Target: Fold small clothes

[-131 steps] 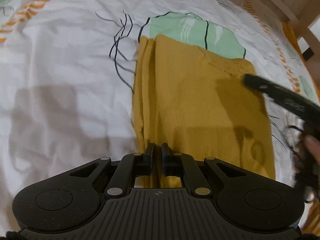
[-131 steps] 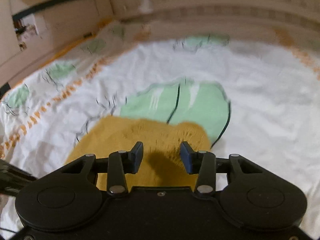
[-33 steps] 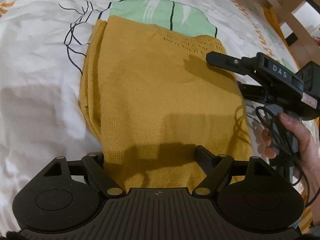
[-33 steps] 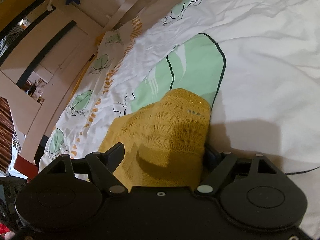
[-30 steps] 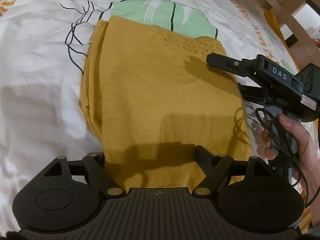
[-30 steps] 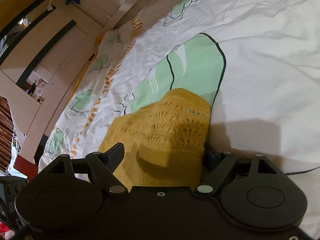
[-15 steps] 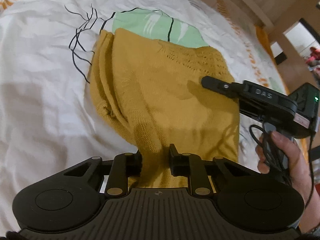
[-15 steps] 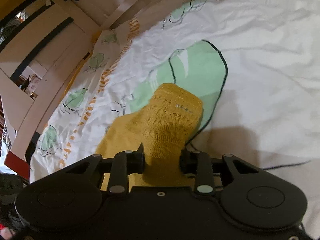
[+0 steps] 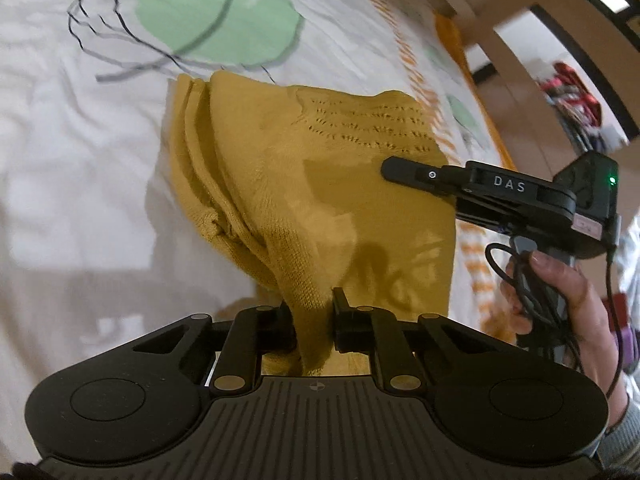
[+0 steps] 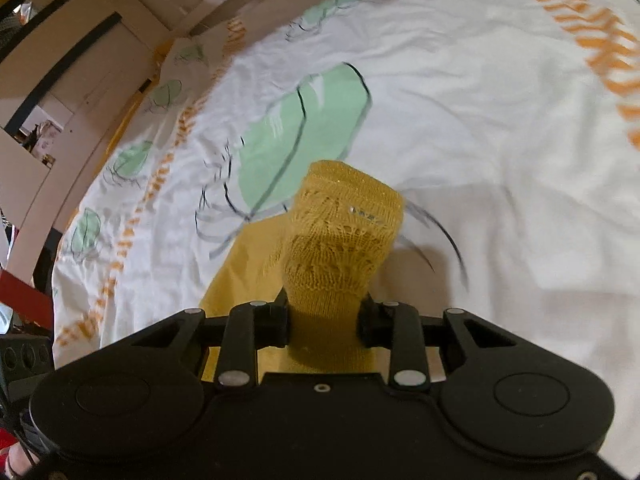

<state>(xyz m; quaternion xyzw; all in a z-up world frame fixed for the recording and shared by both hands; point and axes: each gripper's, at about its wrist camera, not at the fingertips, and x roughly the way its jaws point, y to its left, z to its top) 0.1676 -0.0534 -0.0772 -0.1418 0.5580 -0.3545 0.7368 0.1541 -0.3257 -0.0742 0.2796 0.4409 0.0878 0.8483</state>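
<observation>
The mustard knit garment (image 9: 320, 184) is being pinched at its near edge by both grippers, the rest of it draped down onto the bed sheet (image 9: 80, 160). In the left wrist view, the left gripper (image 9: 314, 320) is seen with its jaws narrow and closing on a bunched strip of the near hem, the fabric squeezed between them. The right gripper (image 10: 324, 320) is clamped on a thicker wad of the lacy-knit corner, its jaws set a little wider around that bulk.

The garment's long axis is laid away from both sets of jaws, towards the green leaf print (image 9: 216, 16) on the sheet. The far edge is found just short of that print, still resting on the bed. Neither hand is judged nearer; the two grips are set side by side along the same near edge. The coming fold is judged to run straight forward, near edge carried over to far edge.
</observation>
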